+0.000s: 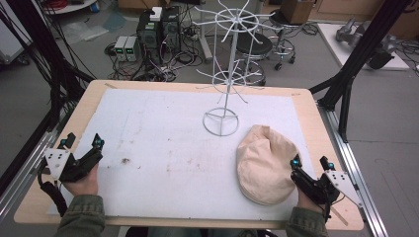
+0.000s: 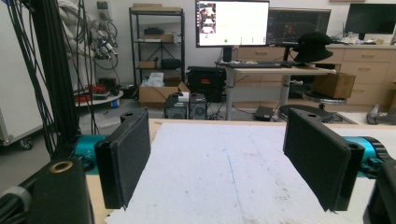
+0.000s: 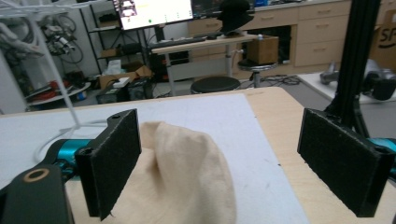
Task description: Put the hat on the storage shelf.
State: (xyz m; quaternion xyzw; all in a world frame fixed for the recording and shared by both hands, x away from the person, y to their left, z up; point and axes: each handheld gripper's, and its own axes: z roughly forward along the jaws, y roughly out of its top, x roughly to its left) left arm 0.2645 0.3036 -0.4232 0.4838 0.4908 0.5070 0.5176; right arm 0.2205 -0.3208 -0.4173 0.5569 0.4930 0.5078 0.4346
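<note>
Your left hand-held gripper [image 1: 83, 143] rests at the table's [image 1: 306, 106] near left edge, jaws wide, nothing between them. Your right hand-held gripper [image 1: 311, 162] sits at the near right, jaws wide, its inner jaw touching the beige cloth cap [image 1: 265, 164]. Beyond the cap stands the white wire rack [image 1: 229, 69].

Wide-spread tool [image 2: 224, 163] above white mat [image 2: 224, 158]
</note>
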